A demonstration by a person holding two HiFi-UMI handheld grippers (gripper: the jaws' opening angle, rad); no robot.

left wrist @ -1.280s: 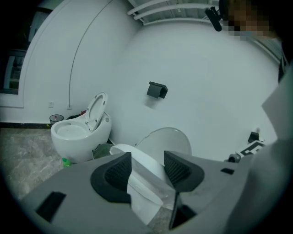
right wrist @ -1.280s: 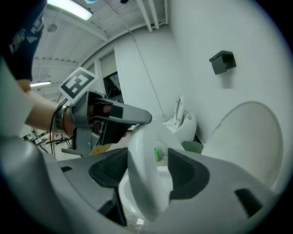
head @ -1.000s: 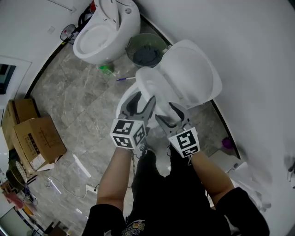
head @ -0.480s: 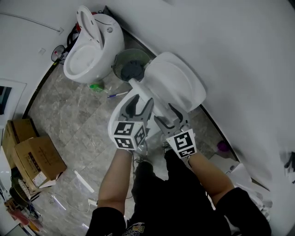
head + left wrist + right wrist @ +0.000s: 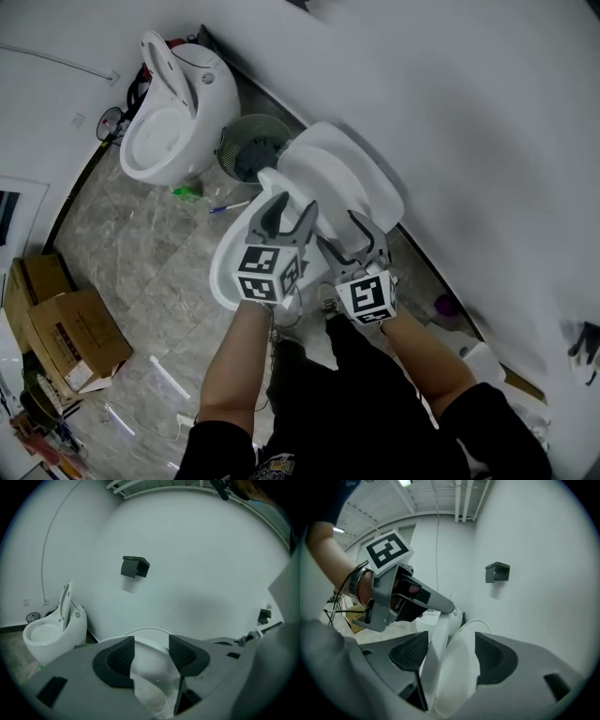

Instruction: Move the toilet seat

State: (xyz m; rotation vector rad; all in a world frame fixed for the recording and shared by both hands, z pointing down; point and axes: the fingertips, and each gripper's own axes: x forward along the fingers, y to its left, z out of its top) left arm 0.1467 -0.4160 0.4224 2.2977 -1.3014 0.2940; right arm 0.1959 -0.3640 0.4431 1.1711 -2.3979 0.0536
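Seen from your head, you carry the one toilet seat [image 5: 352, 178] in the air by the right wall. Your left gripper [image 5: 286, 211] and right gripper [image 5: 349, 242] sit side by side on its near edge. Far left stand one toilet [image 5: 164, 141] and one bin [image 5: 253, 150] (two boxes [image 5: 66, 323] sit nearer, on the left). In the left gripper view, the claw is clamped on the seat. In the right gripper view, the claw grasps the seat too, and its jaws have just been opening wider. I think you are mid-carry. Next, pick a safe spot and lower it slowly.
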